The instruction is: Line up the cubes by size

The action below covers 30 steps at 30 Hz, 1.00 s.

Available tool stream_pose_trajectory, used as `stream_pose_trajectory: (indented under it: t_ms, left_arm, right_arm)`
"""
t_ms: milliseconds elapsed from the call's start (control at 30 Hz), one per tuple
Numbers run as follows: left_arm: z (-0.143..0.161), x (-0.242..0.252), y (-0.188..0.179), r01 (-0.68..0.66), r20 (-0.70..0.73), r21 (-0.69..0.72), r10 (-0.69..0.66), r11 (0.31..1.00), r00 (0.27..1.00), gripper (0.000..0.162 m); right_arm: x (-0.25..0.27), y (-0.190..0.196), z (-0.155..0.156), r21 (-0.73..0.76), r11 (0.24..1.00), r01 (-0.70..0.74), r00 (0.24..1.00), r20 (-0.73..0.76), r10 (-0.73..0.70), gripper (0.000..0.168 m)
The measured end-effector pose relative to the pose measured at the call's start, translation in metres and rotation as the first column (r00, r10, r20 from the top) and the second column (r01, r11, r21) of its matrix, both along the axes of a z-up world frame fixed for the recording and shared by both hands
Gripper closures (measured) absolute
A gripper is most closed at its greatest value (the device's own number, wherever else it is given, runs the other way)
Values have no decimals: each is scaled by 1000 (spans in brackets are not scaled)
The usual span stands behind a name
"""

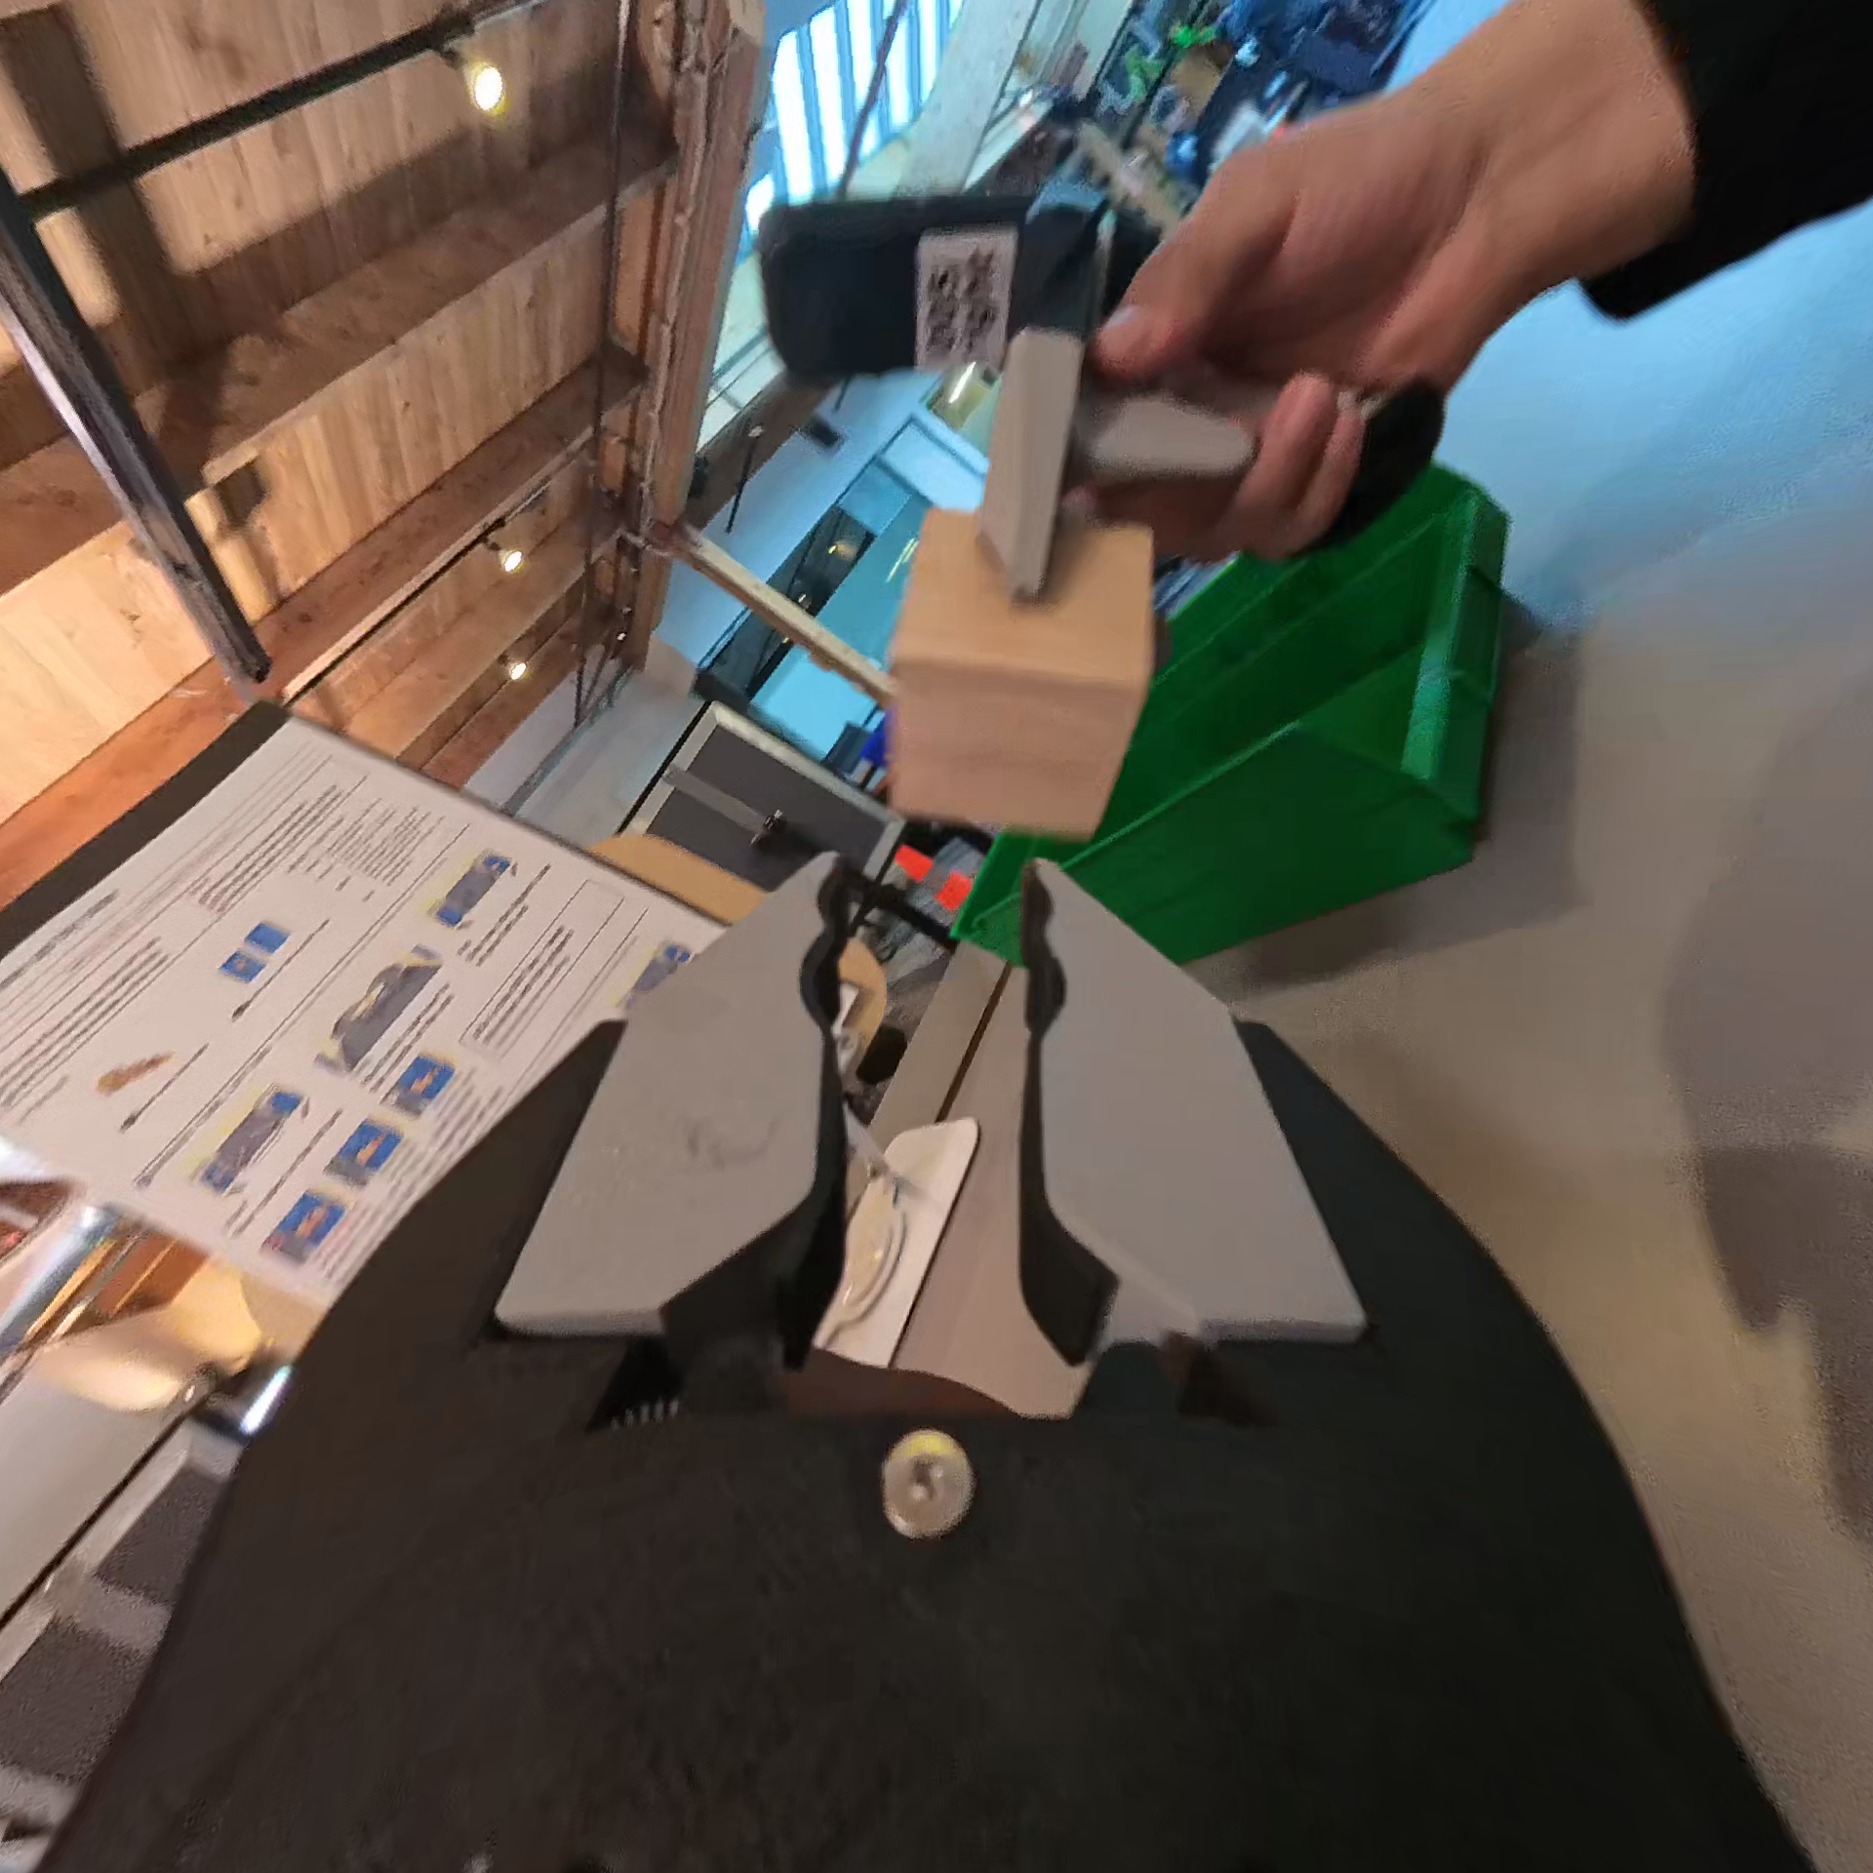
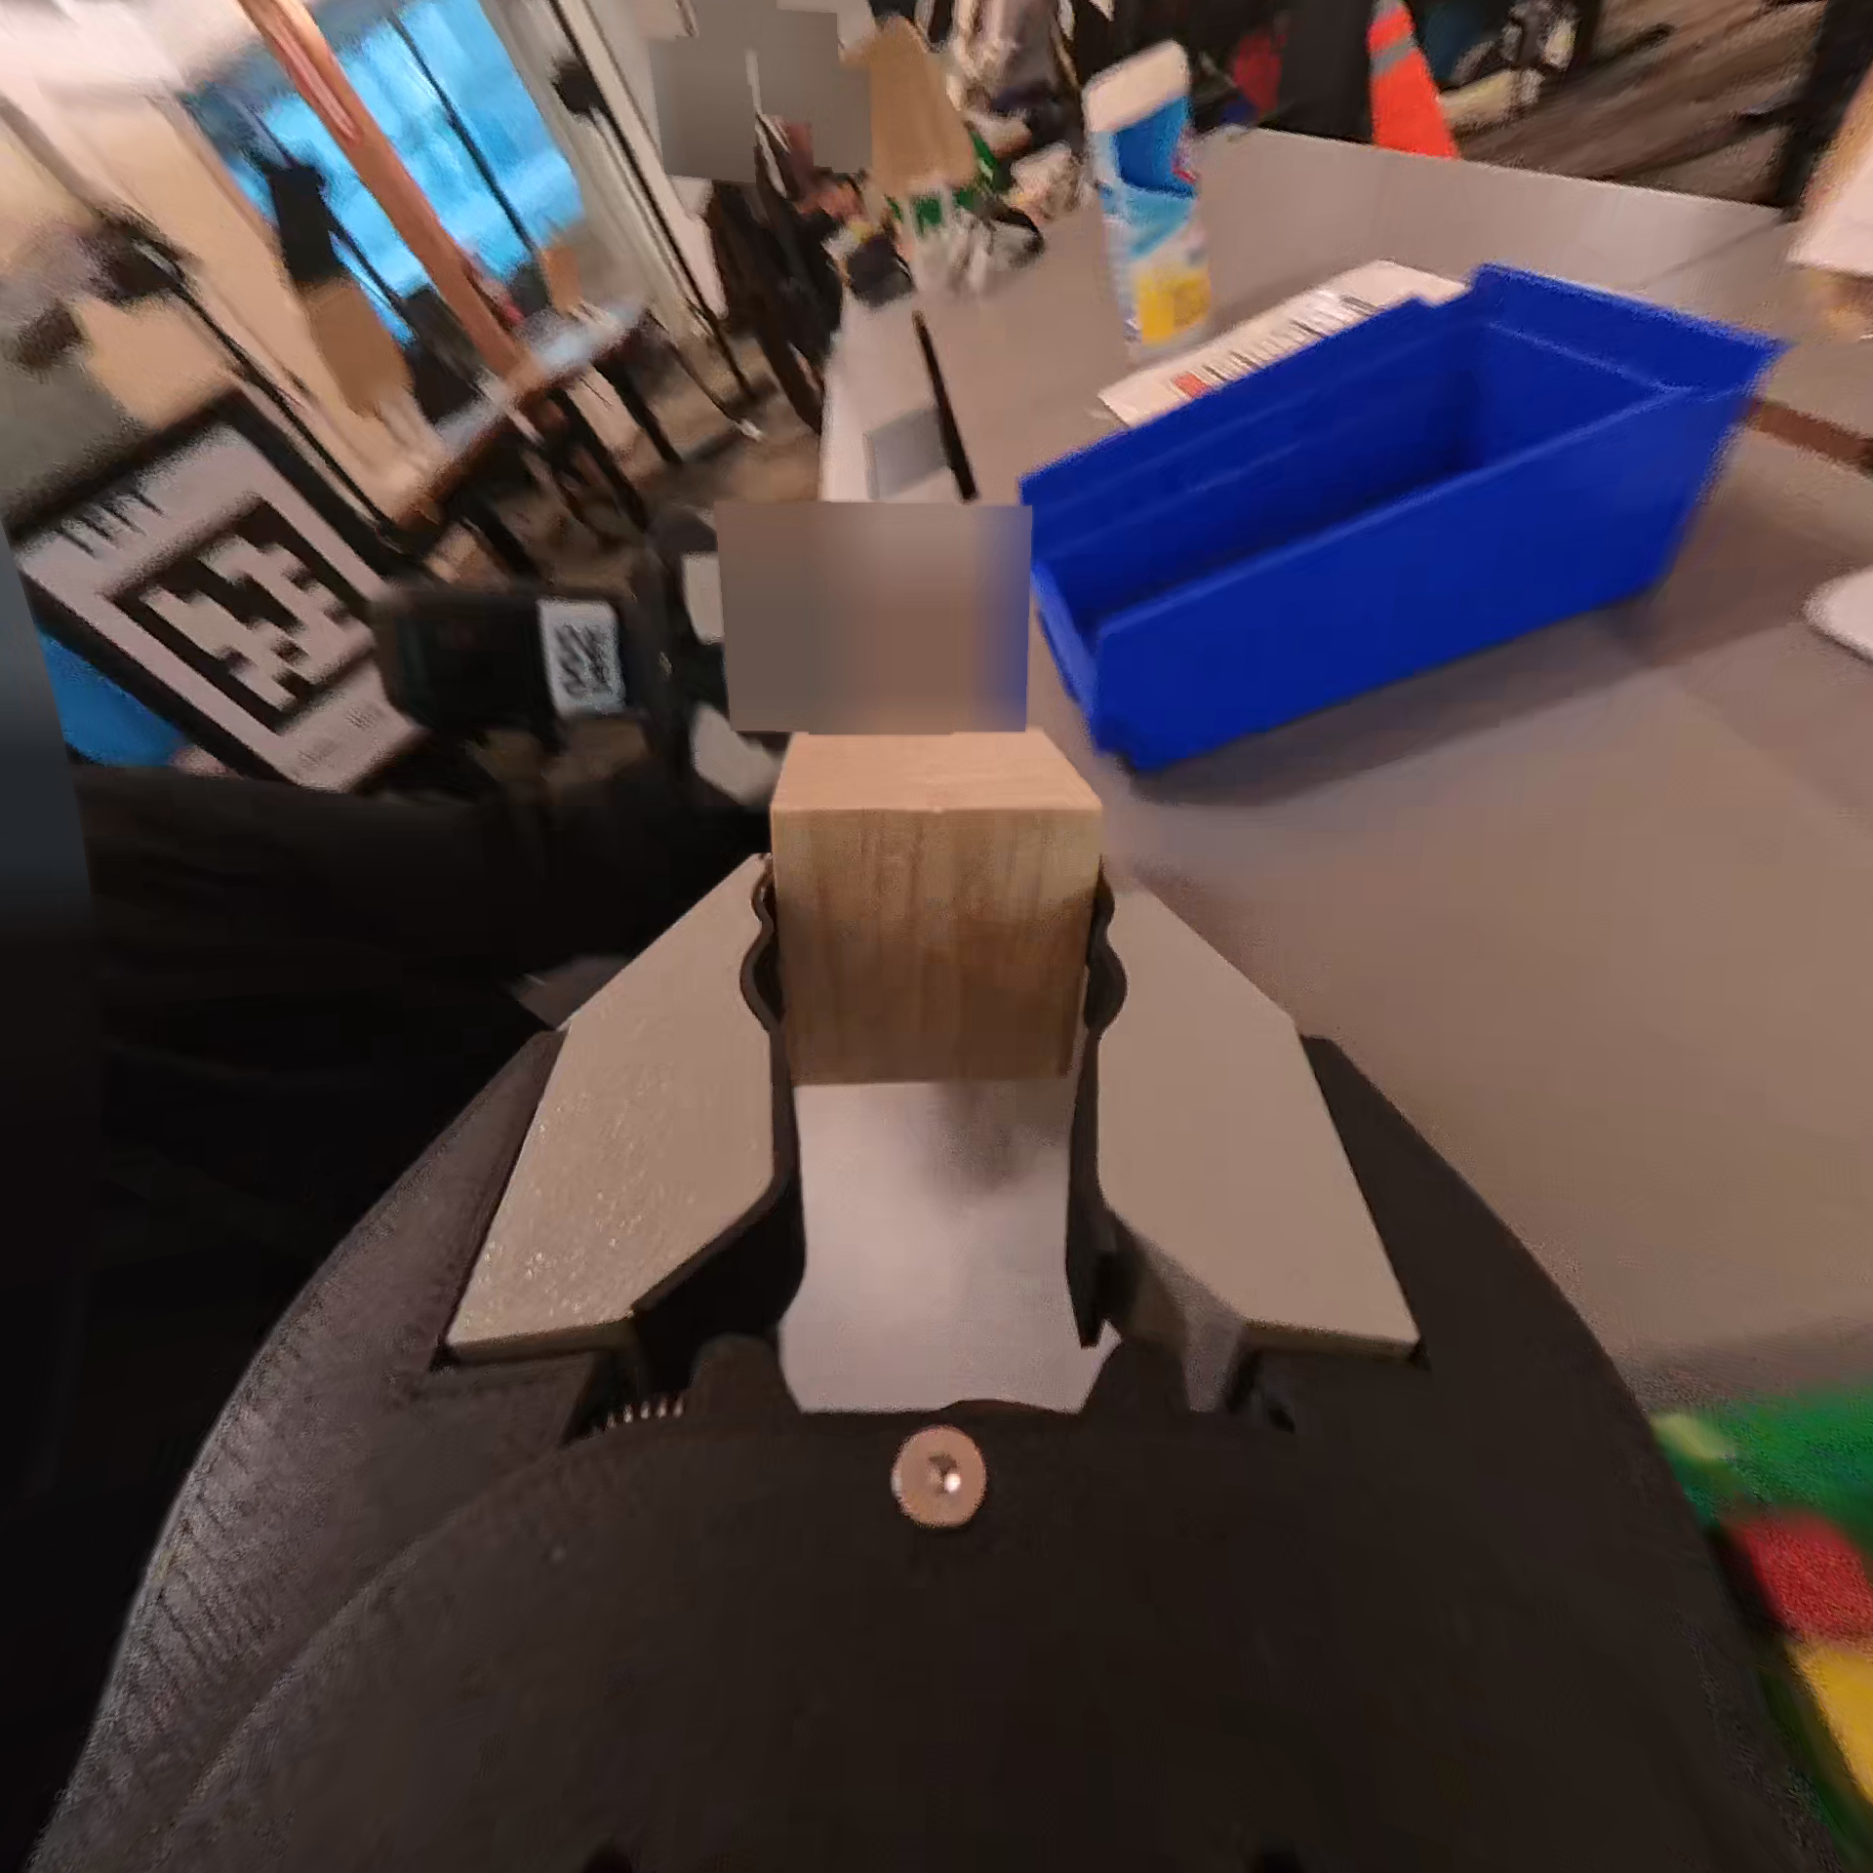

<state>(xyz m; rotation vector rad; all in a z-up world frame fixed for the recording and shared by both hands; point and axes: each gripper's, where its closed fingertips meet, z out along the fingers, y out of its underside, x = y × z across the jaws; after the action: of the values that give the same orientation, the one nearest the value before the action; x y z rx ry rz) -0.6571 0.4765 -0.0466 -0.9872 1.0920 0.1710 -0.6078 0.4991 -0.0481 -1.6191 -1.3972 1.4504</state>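
Note:
A light wooden cube [image 2: 932,943] sits clamped between the fingers of my right gripper [image 2: 934,890], held above the grey table [image 2: 1470,963]. In the left wrist view the same cube [image 1: 1014,709] hangs in the air under the right gripper [image 1: 1054,573], which a hand [image 1: 1368,253] holds. My left gripper [image 1: 934,892] is open and empty, its tips just below and in front of that cube, not touching it. No other cubes can be made out.
A green bin [image 1: 1318,730] stands on the table [image 1: 1520,1115] behind the cube. A blue bin [image 2: 1368,608] stands at the right, with a wipes canister [image 2: 1150,203] behind it. A printed sheet [image 1: 304,993] lies at the left. Blurred coloured things [image 2: 1804,1581] are at the lower right.

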Motion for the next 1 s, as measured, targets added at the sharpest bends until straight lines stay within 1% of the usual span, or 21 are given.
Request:
stream_pose_trajectory:
  t_ms: [33,100,167,200,267,367,467,500,533,633,733,833,900,1000]
  left_arm:
    - [-4,-11,-1,-16,9,-21,16,1000,1000,136]
    - [-19,-32,-4,-23,20,-132,25,991,999,140]
    - [-30,-56,-5,-42,59,-218,56,975,997,149]
    - [-36,-67,-5,-63,66,-254,82,965,994,148]
    - [-51,-89,-6,-112,52,-309,134,945,990,145]
    - [-71,-111,-11,-183,2,-338,195,923,981,144]
    - [-88,-124,-15,-239,-44,-361,239,902,970,140]
    - [-92,-127,-17,-247,-56,-368,244,896,968,139]
    - [-96,-128,-19,-251,-66,-375,245,892,967,138]
    - [-106,-130,-24,-247,-76,-409,237,878,969,138]
    - [-116,-131,-27,-235,-88,-462,220,855,972,135]
    - [-131,-132,-31,-215,-113,-527,183,822,977,128]
    - [-136,-137,-28,-233,-115,-539,204,809,972,125]
    - [-143,-146,-18,-278,-112,-552,261,786,959,116]
  right_arm:
    - [15,12,-4,67,997,26,998,54,-30,111]
    - [48,45,-18,230,969,94,972,189,-139,111]
    - [83,76,-37,373,922,103,913,333,-236,111]
    - [99,90,-45,416,904,96,878,393,-274,111]
    - [129,110,-60,478,877,49,806,499,-318,111]
    - [166,137,-85,567,820,-80,675,636,-374,111]
    - [194,158,-115,571,795,-207,508,757,-411,111]
    - [198,161,-125,555,795,-247,470,786,-402,111]
    - [199,161,-135,534,798,-279,451,807,-382,111]
    - [193,163,-154,501,795,-343,439,833,-335,111]
    - [184,163,-166,474,801,-366,480,833,-274,111]
    - [186,168,-175,464,804,-371,494,832,-253,111]
    - [188,171,-180,460,812,-359,501,829,-249,111]
    - [187,175,-181,475,817,-327,520,812,-265,110]
